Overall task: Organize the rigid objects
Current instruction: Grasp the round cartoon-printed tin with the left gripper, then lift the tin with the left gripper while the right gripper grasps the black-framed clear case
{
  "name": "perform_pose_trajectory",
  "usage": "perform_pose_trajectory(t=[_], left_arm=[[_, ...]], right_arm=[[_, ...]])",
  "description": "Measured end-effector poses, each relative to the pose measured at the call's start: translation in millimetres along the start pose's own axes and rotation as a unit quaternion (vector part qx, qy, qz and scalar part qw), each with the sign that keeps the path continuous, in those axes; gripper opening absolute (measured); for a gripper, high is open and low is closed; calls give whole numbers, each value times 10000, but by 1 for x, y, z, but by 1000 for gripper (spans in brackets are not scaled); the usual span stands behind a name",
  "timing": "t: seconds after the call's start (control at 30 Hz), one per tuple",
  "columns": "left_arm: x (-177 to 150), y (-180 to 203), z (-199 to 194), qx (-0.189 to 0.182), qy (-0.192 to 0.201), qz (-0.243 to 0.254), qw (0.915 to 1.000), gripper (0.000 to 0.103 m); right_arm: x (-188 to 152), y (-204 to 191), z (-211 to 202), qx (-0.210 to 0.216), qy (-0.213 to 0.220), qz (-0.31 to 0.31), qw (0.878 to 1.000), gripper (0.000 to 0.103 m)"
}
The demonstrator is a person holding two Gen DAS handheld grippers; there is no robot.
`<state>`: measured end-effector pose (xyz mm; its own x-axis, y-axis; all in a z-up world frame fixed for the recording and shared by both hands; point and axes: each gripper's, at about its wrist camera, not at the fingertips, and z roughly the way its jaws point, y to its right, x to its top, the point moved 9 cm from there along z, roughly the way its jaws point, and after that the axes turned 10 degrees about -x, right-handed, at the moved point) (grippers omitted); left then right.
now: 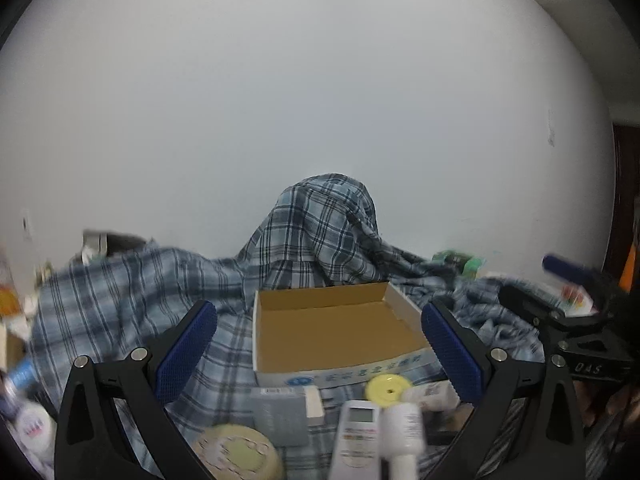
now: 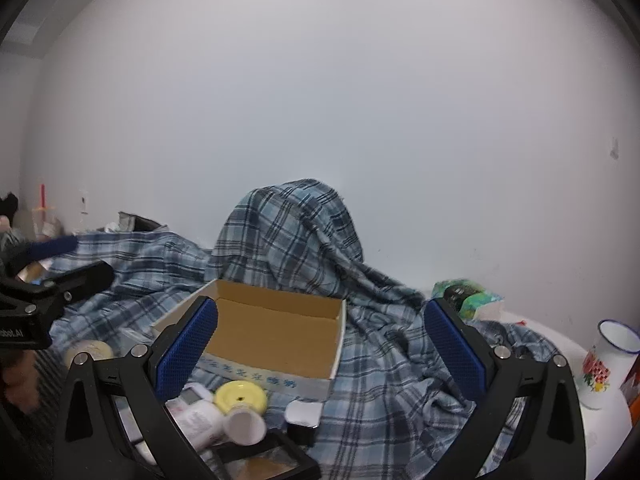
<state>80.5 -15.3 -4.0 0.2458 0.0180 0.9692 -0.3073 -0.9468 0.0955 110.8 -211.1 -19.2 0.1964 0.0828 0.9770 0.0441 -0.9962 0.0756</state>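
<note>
An open empty cardboard box (image 1: 336,332) (image 2: 276,336) sits on a blue plaid cloth (image 1: 132,296) (image 2: 384,356). In front of it lie loose items: a yellow round lid (image 1: 387,389) (image 2: 240,397), a white remote control (image 1: 356,436), white bottles (image 1: 404,432) (image 2: 224,420), a grey box (image 1: 280,416) and a tape roll (image 1: 236,454) (image 2: 89,350). My left gripper (image 1: 320,352) is open and empty above these items. My right gripper (image 2: 320,348) is open and empty, in front of the box; it also shows at the right of the left wrist view (image 1: 568,280).
The cloth drapes over a tall hump (image 1: 328,232) (image 2: 288,240) behind the box, against a white wall. A floral enamel mug (image 2: 606,364) stands at the right. A green packet (image 2: 464,294) (image 1: 458,262) lies behind. A black-framed item (image 2: 260,460) lies near.
</note>
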Motion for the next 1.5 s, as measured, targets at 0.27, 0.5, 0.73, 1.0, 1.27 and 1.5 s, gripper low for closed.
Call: perform_pose_trajectory(t=[0.27,0.5,0.73,1.0,1.27,1.5], left_arm=[[-19,-23,-8,209,-975,54,9950,103],[-51,-42,-3,-102,-1798,-57,9836,103],[-105,-58,13,-169,-2717,-465,9611,97],[-139,-78,29,-13,-3371,-767,9383,81],[-118,-61,15,17,-2797,-241,9598,77],[-71,-26,-14,-81,-1641,289,9860,77]], right_arm=[[-8,3,6,166,-1219,302,9919,103],[-30,9,20,236,-1461,467,9879,103],[-53,-3,29,397,-1798,231,9826,103],[-63,-12,29,420,-1927,-19,9804,103],[-65,-6,33,361,-2017,72,9788,103],[-55,1,31,214,-1914,148,9812,103]])
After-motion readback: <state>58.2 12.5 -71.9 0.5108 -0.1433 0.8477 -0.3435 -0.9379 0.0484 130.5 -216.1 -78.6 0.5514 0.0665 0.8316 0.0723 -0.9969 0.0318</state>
